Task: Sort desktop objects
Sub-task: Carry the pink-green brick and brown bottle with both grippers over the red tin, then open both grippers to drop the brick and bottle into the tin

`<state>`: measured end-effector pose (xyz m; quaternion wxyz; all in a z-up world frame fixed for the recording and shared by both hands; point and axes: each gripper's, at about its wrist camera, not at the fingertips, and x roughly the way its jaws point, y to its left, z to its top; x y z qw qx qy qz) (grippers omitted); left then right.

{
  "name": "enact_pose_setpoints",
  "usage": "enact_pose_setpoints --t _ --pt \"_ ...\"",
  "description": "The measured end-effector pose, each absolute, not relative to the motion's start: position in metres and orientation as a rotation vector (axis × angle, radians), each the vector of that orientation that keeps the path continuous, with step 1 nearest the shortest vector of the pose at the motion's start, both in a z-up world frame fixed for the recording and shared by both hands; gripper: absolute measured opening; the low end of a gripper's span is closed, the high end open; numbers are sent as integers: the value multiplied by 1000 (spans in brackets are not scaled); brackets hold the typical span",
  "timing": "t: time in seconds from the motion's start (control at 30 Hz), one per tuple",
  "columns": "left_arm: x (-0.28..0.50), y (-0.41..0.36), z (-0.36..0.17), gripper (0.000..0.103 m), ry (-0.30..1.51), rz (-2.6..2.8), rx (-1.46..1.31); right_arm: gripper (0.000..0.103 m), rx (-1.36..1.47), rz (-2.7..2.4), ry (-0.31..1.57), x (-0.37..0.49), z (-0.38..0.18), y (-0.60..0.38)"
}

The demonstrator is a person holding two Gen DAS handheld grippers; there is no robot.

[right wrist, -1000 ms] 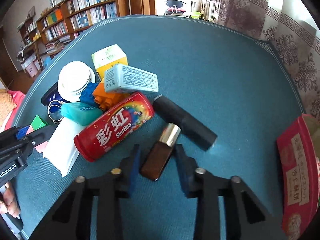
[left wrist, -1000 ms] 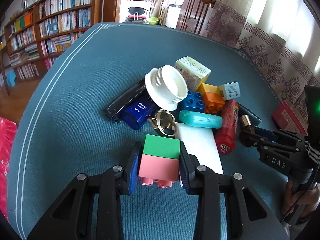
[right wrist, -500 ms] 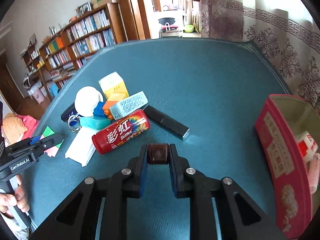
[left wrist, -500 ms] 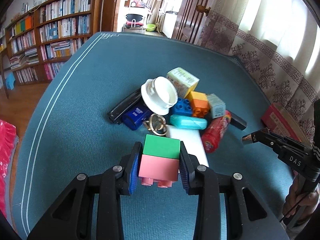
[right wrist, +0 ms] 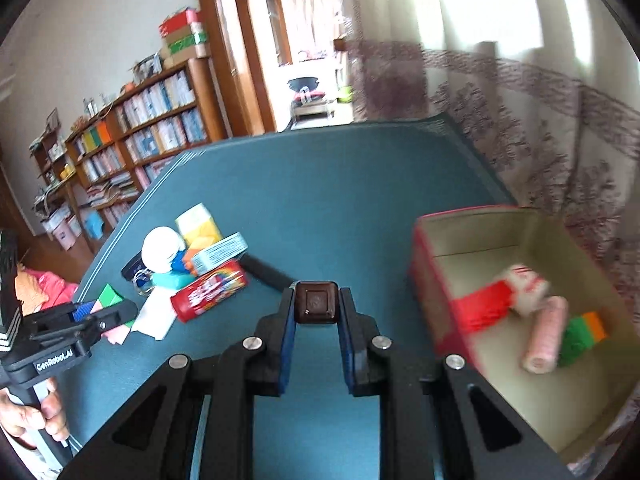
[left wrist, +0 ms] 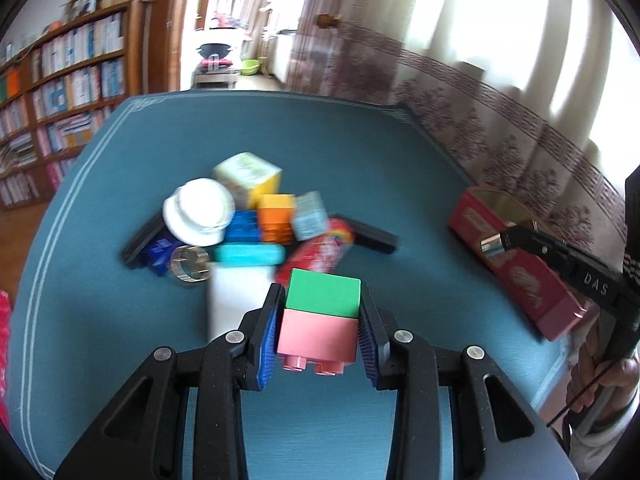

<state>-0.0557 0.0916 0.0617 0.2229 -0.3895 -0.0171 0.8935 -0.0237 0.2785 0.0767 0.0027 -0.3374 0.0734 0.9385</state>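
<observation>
A: What is the biggest thing there?
B: The teal table point(right wrist: 340, 200), with the red box point(right wrist: 424, 276) open near its right edge. Inside lie a red block, a white packet, a pink roll point(right wrist: 544, 332) and a green-and-orange block point(right wrist: 582, 332).

A: And the things not yet sorted?
B: A pile toward the left edge, well apart from the box: a white sheet point(left wrist: 236, 300), a red Skittles can point(right wrist: 210, 290), a yellow carton point(left wrist: 250, 174), a white cap point(left wrist: 200, 210), a teal case point(left wrist: 248, 254), orange point(left wrist: 274, 216) and blue point(left wrist: 242, 226) bricks, a pale printed box point(left wrist: 310, 216) and a black bar point(left wrist: 374, 236). All are blurred.

A: What has the left gripper point(left wrist: 320, 320)?
B: Its pads are clamped on both sides of a green-and-pink brick point(left wrist: 320, 312), green half forward, studs down, above the near edge of the pile.

A: And the right gripper point(right wrist: 316, 308)?
B: Pinched tight on a small brown bottle point(right wrist: 316, 302), seen base-on here; in the left view its gold cap point(left wrist: 490, 244) pokes out over the box's wall.

A: Any hands?
B: One on each grip, at the frame edges point(right wrist: 36, 416) point(left wrist: 604, 376).
</observation>
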Motion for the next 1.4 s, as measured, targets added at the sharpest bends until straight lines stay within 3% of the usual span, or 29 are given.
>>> enact_pose_setpoints --t 0.6,1.23,1.27,1.33,1.4 --pt "-24 233 96 37 175 2231 -970 22 -866 2749 363 37 92 399" --pt "-12 343 101 38 149 1972 -882 23 -783 2678 472 55 96 443" --pt "-11 347 99 41 148 1962 -891 23 -779 2674 479 56 96 444" --pt "-11 351 95 58 144 1956 -907 27 -780 2669 499 57 97 446" --pt "-10 349 94 68 131 1977 -896 49 -781 2663 512 58 96 448"
